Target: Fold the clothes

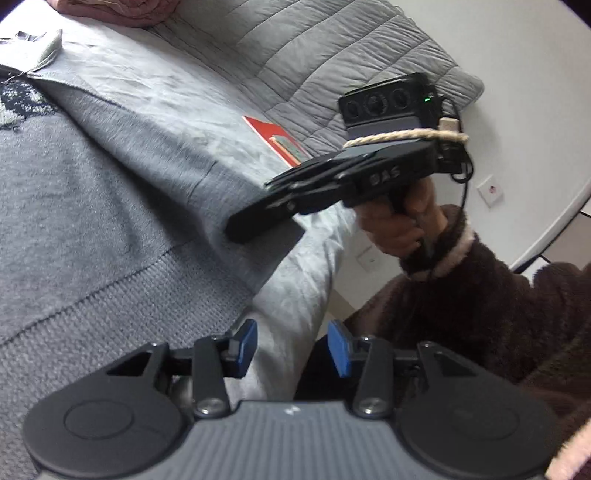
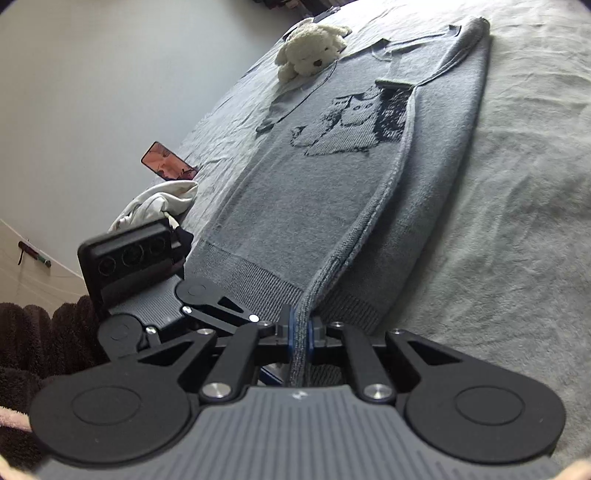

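Observation:
A grey knitted sweater (image 2: 314, 199) with a dark animal picture on its chest lies flat on the bed; it also shows in the left wrist view (image 1: 85, 221). My right gripper (image 2: 301, 332) is shut on the cuff of the sweater's sleeve (image 2: 373, 221), which runs taut up across the body. In the left wrist view the right gripper (image 1: 240, 230) pinches the sleeve cuff near the bed's edge. My left gripper (image 1: 291, 349) is open and empty, its blue pads apart, hovering over the bed edge beside the sweater's hem.
A grey bedsheet (image 2: 517, 184) covers the bed. A white plush dog (image 2: 310, 48) lies by the sweater's collar. A phone (image 2: 168, 160) and white cloth (image 2: 159, 206) lie at the left edge. A quilted grey blanket (image 1: 314, 55), a red booklet (image 1: 277, 142) and a pink garment (image 1: 122, 11) lie beyond.

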The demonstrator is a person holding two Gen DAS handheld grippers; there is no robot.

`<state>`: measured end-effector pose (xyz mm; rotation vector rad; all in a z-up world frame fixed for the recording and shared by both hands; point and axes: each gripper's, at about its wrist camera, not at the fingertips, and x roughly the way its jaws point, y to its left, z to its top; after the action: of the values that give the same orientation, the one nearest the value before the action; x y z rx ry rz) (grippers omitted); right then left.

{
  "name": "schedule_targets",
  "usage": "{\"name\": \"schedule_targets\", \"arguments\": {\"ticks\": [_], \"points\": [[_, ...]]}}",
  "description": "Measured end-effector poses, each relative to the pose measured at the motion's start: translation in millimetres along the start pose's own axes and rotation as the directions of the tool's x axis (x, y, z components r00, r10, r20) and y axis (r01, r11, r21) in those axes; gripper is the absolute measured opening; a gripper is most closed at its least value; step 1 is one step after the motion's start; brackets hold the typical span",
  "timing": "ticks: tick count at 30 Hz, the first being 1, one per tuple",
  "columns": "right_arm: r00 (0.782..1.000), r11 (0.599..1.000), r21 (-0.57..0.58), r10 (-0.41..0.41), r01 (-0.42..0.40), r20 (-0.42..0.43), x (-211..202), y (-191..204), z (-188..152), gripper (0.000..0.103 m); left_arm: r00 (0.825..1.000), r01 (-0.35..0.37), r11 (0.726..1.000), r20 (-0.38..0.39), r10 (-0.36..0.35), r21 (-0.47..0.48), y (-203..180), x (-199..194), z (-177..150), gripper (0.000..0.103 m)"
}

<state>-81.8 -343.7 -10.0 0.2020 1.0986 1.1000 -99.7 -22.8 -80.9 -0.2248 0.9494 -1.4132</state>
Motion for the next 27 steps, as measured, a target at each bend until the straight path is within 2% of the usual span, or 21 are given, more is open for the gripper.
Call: {"name": "schedule_targets", "arguments": {"ticks": [3,6,8,12,15,17,18,19,21,22,24,27], "points": [[0.999,1.0,-0.007,0.009,-0.01,-0.044,12.3,1.7,-1.0,0.012,0.998,-0.037,0.999,0.057,0.039,-0.028,11.8,-29.1,8.5,0.051],[0.997,0.999,-0.028,0.019,-0.021,-0.081,20.6,6.1,-3.0,0.016,0.986,-0.087,0.993,0.135,0.097,-0.078,25.3,-48.9,18.8,0.062],[0.994,0.998,-0.047,0.025,-0.03,-0.103,24.7,9.9,-4.8,0.016,0.976,-0.106,0.985,0.176,0.129,-0.135,36.7,-53.6,27.4,0.063],[0.989,0.995,-0.083,0.036,-0.049,-0.146,33.0,17.6,-8.3,0.017,0.949,-0.156,0.948,0.224,0.221,-0.276,64.0,-50.6,41.4,0.063],[0.993,0.995,-0.09,0.037,-0.047,-0.112,19.7,16.1,-6.6,0.02,0.928,-0.177,0.916,0.248,0.277,-0.361,79.3,-46.4,52.5,0.063],[0.998,0.998,-0.058,0.034,-0.037,-0.046,5.3,8.4,-1.5,0.028,0.911,-0.193,0.898,0.268,0.314,-0.396,86.1,-45.5,58.5,0.062],[0.999,0.999,-0.035,0.03,-0.031,-0.016,-0.7,3.3,0.8,0.038,0.904,-0.193,0.892,0.279,0.323,-0.408,89.0,-45.3,61.2,0.062],[1.0,1.0,-0.002,0.014,-0.014,0.012,-6.4,-3.4,2.4,0.04,0.895,-0.202,0.885,0.287,0.341,-0.42,92.0,-44.0,64.0,0.061],[0.998,0.998,0.064,-0.027,0.023,0.05,-14.8,-16.4,5.5,0.04,0.878,-0.24,0.867,0.284,0.385,-0.436,97.1,-40.4,68.7,0.058],[0.998,0.994,0.098,-0.044,0.039,0.052,-15.1,-23.3,5.8,0.04,0.87,-0.255,0.863,0.286,0.402,-0.436,98.4,-37.9,71.0,0.053],[0.997,0.986,0.157,-0.064,0.056,0.043,-13.5,-34.6,5.1,0.04,0.855,-0.282,0.858,0.293,0.428,-0.429,100.5,-34.1,75.4,0.052],[0.998,0.975,0.214,-0.061,0.058,0.007,-5.5,-45.5,2.1,0.04,0.846,-0.295,0.855,0.3,0.441,-0.426,102.6,-28.7,82.2,0.051]]}}
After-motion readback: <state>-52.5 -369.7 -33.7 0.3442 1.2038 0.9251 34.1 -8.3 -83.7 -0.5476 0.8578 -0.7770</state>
